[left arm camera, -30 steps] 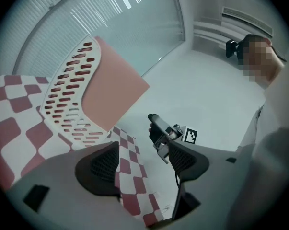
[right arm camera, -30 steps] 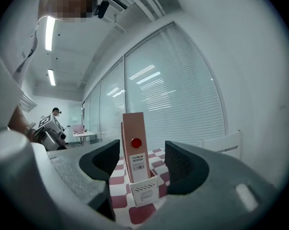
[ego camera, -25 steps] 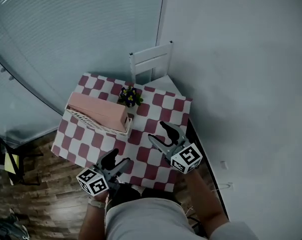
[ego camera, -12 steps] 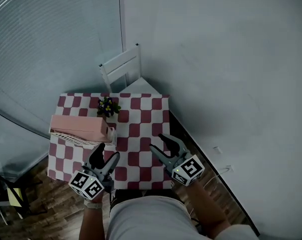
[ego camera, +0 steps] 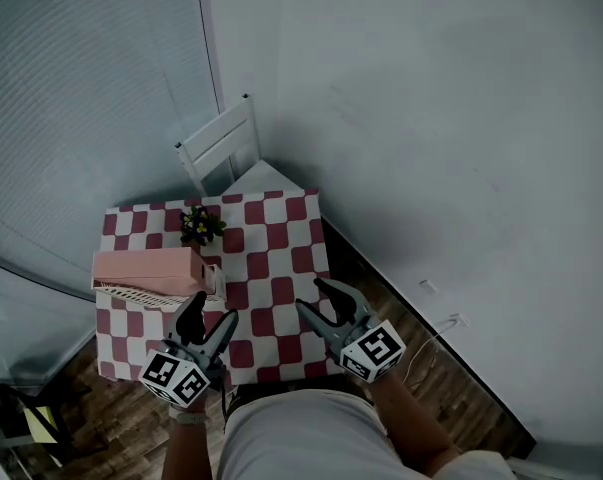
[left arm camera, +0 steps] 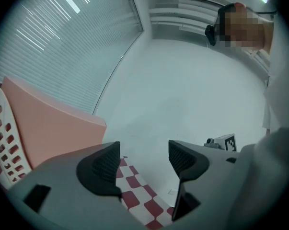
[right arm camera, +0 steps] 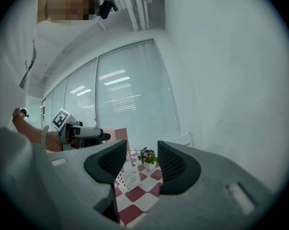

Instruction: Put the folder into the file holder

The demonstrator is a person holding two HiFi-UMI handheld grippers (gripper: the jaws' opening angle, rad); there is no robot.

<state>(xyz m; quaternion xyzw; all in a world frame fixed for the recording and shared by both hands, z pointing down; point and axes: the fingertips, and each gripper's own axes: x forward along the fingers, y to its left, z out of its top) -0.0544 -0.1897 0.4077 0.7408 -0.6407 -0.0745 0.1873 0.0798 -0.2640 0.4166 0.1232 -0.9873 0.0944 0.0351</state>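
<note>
Since a second ago the left hand-held gripper [ego camera: 211,308] has come closer to the file holder [ego camera: 141,293]. It's now just beside it, jaws spread, empty. The right hand-held gripper [ego camera: 309,293] sits farther from the holder. Its jaws just narrowed but are apart, nothing between. The pink folder [ego camera: 146,265] sits in the holder, flower pot [ego camera: 199,225] just behind, all on the checkered bench [ego camera: 276,268].

the left gripper [ego camera: 209,313] and right gripper [ego camera: 314,296] are grey plastic, each with black ribbed pads [left arm camera: 106,164] and a white cube [ego camera: 374,350] of black square markers. the right gripper's jaws have just been closing on nothing. the person wears a pale shirt [ego camera: 291,438] and a light wristband [ego camera: 188,416].
</note>
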